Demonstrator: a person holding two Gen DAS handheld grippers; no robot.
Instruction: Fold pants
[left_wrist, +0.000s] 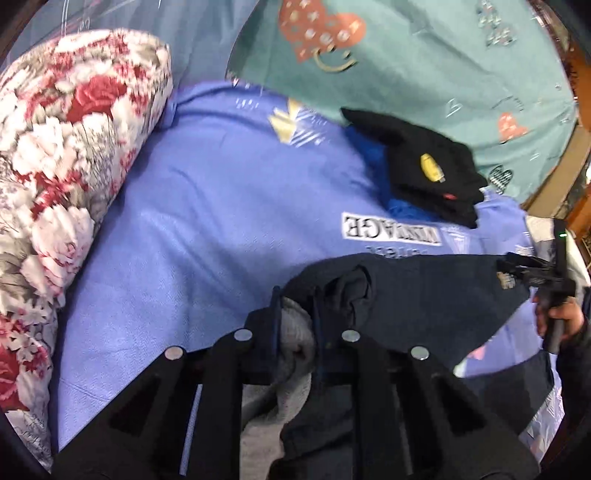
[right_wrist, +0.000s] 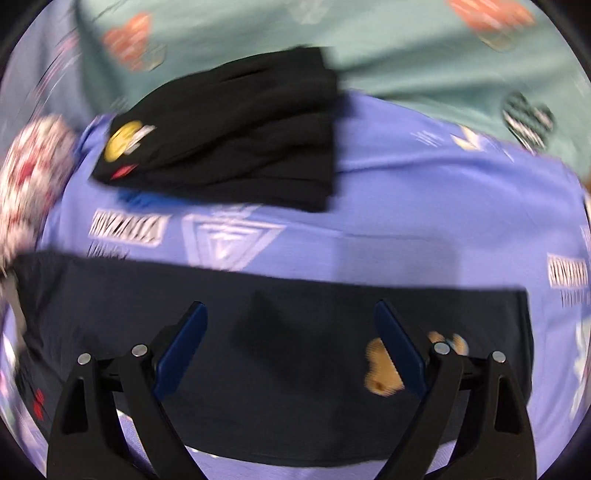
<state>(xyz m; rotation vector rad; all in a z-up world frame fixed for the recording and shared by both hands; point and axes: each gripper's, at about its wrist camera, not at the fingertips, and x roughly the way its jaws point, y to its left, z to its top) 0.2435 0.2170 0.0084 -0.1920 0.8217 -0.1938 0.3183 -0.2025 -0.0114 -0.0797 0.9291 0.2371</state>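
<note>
Dark navy pants (right_wrist: 295, 325) lie spread flat, one end bunched, lifted.

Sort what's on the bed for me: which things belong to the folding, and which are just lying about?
Part of the job:
- dark navy pants
- left tongs, shut on the pants
- right tongs, open above the pants

Lying about:
- folded black clothes
- floral quilt
- teal blanket
- blue bedsheet

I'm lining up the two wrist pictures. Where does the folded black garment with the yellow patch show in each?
Left wrist: folded black garment upper right of centre, on the blue sheet.
Right wrist: folded black garment upper left of centre, beyond the navy pants.
Shared landmark: the white lettering block printed on the sheet.
</note>
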